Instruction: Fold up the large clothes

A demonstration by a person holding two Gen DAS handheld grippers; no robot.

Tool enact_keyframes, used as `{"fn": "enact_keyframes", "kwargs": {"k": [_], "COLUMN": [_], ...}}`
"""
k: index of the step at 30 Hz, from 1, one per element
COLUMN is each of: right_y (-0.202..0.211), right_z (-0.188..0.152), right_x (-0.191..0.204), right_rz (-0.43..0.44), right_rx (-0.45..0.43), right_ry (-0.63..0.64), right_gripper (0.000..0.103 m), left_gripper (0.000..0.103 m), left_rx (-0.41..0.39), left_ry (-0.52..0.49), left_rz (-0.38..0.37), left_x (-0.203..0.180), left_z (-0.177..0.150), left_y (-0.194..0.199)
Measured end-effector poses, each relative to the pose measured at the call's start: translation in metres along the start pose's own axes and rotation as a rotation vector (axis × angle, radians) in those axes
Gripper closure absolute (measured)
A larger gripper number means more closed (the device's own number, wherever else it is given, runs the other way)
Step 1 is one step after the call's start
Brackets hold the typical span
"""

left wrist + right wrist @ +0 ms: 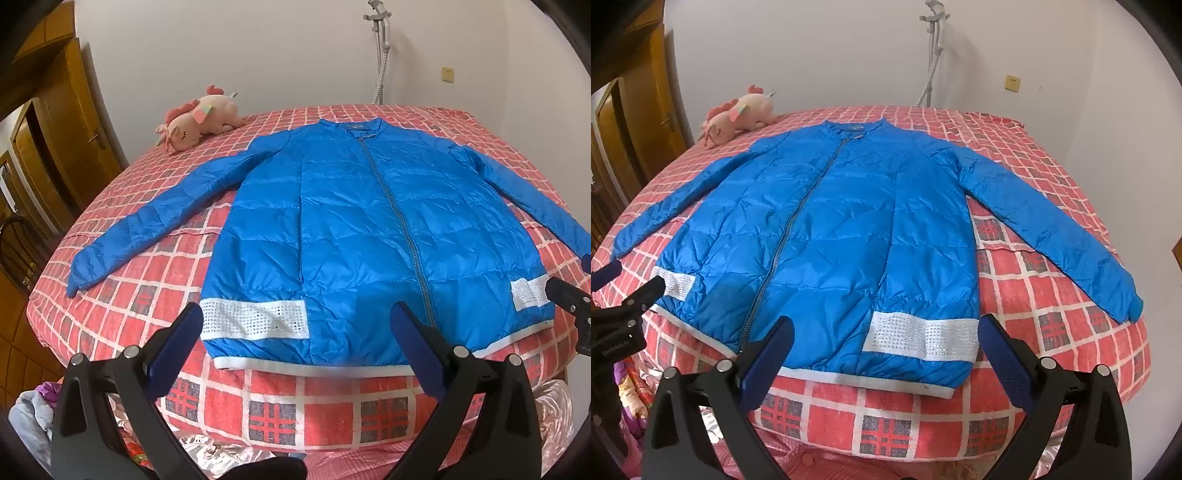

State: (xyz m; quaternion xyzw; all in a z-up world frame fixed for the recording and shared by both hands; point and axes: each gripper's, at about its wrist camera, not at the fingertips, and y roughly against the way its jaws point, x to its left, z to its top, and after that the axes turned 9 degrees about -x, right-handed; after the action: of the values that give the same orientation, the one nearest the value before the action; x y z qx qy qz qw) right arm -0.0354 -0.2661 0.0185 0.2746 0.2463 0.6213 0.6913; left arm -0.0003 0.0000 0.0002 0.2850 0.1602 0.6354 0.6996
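Note:
A blue zipped puffer jacket (pixel 362 229) with white studded bands near the hem lies flat, front up, on the bed, both sleeves spread out to the sides. It also shows in the right wrist view (pixel 827 236). My left gripper (pixel 297 314) is open and empty, hovering just in front of the hem's left half. My right gripper (pixel 886 325) is open and empty in front of the hem's right half. Each gripper shows at the edge of the other's view, the right gripper (pixel 569 302) and the left gripper (pixel 631 291).
The bed has a red plaid cover (pixel 155 266) with its front edge below the hem. A pink plush toy (pixel 195 123) lies at the far left corner. Wooden doors (pixel 62 122) stand at the left. A garment steamer pole (pixel 380 51) stands against the back wall.

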Motion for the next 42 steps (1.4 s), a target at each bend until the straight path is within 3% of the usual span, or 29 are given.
{"fn": "enact_keyframes", "kwargs": {"k": [42], "right_y": [-0.0049], "right_z": [0.0006], "right_x": [0.0018], "right_rz": [-0.002], "right_rx": [0.004], "right_ry": [0.003], "right_gripper": [0.004], "left_gripper": [0.003], "left_rx": [0.003], "left_ry": [0.003], "left_rz": [-0.002], "left_x": [0.0024], "left_z": [-0.0014], "left_y": [-0.0034]}}
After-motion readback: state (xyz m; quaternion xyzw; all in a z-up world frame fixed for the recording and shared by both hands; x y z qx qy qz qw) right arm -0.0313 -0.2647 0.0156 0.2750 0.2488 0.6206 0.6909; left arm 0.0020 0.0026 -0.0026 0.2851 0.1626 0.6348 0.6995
